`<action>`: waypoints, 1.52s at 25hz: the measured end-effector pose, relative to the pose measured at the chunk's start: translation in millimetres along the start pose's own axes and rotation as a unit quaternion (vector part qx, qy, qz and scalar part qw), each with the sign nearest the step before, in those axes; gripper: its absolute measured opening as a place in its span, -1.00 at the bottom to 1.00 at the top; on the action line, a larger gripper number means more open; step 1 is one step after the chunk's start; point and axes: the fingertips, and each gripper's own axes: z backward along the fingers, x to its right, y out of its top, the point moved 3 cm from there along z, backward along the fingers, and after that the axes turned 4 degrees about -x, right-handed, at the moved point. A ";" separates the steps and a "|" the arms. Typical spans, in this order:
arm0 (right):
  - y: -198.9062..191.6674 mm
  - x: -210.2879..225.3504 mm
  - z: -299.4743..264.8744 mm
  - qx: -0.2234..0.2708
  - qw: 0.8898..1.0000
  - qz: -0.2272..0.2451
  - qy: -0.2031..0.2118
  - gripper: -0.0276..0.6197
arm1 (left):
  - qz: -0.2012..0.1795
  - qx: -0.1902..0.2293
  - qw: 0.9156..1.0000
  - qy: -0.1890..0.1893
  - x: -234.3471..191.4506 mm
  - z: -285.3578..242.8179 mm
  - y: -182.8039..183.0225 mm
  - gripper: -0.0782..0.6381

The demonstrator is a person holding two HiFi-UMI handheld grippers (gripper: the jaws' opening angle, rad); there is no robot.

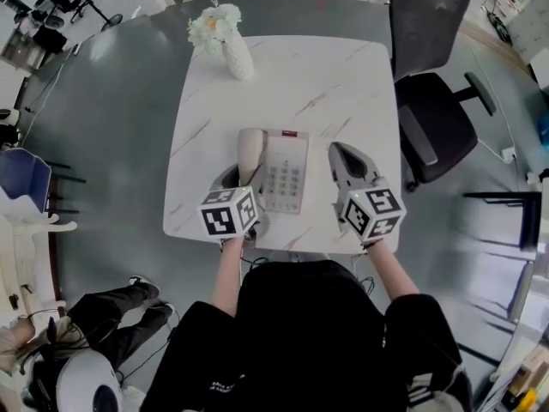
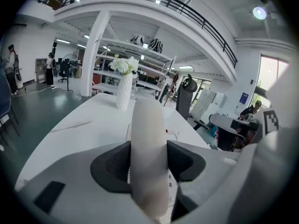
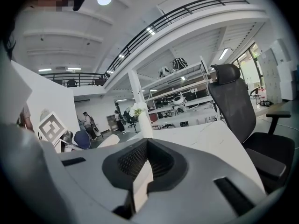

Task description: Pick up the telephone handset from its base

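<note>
From the head view, the handset (image 1: 250, 148) is a smooth cream bar with rounded ends, and it lies lengthwise over the left side of the telephone base (image 1: 286, 174), a pale box with a grey keypad near the front edge of the white marble table (image 1: 343, 84). The left gripper (image 1: 243, 178) reaches in at the base's near-left corner. Its marker cube (image 1: 229, 213) covers its jaws and the handset's near end, so the grip cannot be read here, nor whether the handset is clear of its cradle. The right gripper (image 1: 339, 151) rests just right of the base, tapering to a closed point. A white vase (image 1: 238, 58) of flowers stands well beyond the base.

In the left gripper view, the dark pads (image 2: 110, 167) press on both sides of the handset, which rises between them and blocks most of the base; only a strip of keys (image 2: 171, 185) shows at its lower right. The handset's near end is cut off by the frame's bottom edge.

In the right gripper view, the jaws meet at their tips with nothing between them. A sliver of table shows through the gap behind the tips, and the base is out of sight.
</note>
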 end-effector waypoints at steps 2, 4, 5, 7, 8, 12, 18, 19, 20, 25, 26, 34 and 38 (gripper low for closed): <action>2.9 -0.9 2.3 0.004 1.000 0.002 0.001 -0.94 | -0.002 0.015 1.000 -0.005 1.3 8.1 3.9 -0.19; 5.1 -1.9 5.3 0.008 1.000 0.001 0.003 -0.94 | -0.004 0.030 0.999 -0.012 4.1 17.0 7.4 -0.19; 6.4 -2.8 7.1 0.010 1.000 0.001 0.005 -0.94 | -0.005 0.037 0.999 -0.017 6.1 21.5 8.8 -0.19; 10.0 -5.6 10.8 0.015 1.000 0.002 0.009 -0.94 | -0.006 0.050 0.998 -0.025 10.1 30.1 11.6 -0.19; 12.5 -7.2 12.4 0.018 1.000 0.003 0.011 -0.95 | -0.006 0.056 0.998 -0.027 11.8 34.1 13.3 -0.19; 22.9 -12.6 17.1 0.033 0.999 0.005 0.018 -0.94 | -0.009 0.081 0.996 -0.035 16.1 47.6 22.0 -0.19; 35.3 -19.4 24.0 0.062 0.998 0.005 0.024 -0.94 | -0.002 0.119 0.992 -0.039 13.9 65.9 28.9 -0.19; 37.3 -20.6 25.1 0.066 0.998 0.005 0.025 -0.94 | -0.002 0.127 0.991 -0.040 13.9 69.8 30.1 -0.19; 39.2 -21.8 26.5 0.069 0.997 0.006 0.026 -0.94 | -0.002 0.134 0.990 -0.041 13.9 73.9 31.1 -0.19; 47.5 -25.2 32.1 0.086 0.996 0.008 0.030 -0.95 | -0.001 0.165 0.985 -0.043 9.9 91.6 38.7 -0.19; 49.1 -25.1 33.6 0.089 0.996 0.008 0.029 -0.94 | -0.001 0.171 0.984 -0.043 9.1 94.7 40.6 -0.19; 63.7 -17.6 42.2 0.109 0.994 0.010 0.023 -0.95 | -0.001 0.206 0.978 -0.044 9.8 114.4 57.5 -0.19; 73.5 -13.6 47.6 0.122 0.992 0.009 0.018 -0.95 | 0.001 0.222 0.974 -0.048 11.5 125.4 66.6 -0.19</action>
